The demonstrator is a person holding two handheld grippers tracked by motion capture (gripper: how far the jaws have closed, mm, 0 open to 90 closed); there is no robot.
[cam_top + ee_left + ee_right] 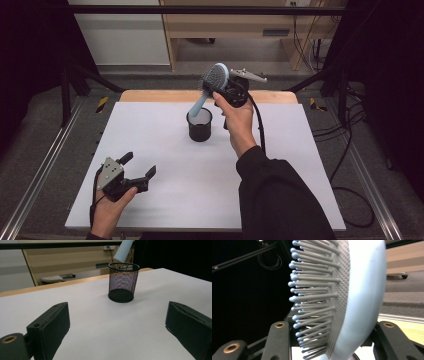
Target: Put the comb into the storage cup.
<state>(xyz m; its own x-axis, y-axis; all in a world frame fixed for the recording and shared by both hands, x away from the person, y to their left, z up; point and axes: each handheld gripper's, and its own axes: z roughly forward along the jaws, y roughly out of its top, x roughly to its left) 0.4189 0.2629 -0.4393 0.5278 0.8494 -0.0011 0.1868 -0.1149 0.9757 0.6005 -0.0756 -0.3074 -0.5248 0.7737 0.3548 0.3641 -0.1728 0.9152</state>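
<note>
A light blue hairbrush [212, 82] hangs tilted above a black mesh cup [199, 125], its handle end pointing down into the cup's mouth. My right gripper [222, 88] is shut on the brush head; in the right gripper view the bristles and blue back [362, 297] sit between the two jaws. My left gripper [139, 165] rests low at the front left of the white table [165, 200], open, with nothing between its fingers. In the left gripper view the mesh cup [123, 282] stands ahead with the brush handle [123, 250] just above its rim.
A wooden strip [150, 95] edges the table's far side. Beyond it stand a wooden cabinet [225, 25] and cables [345, 130] on the floor at the right. Metal rails [45, 165] run along both table sides.
</note>
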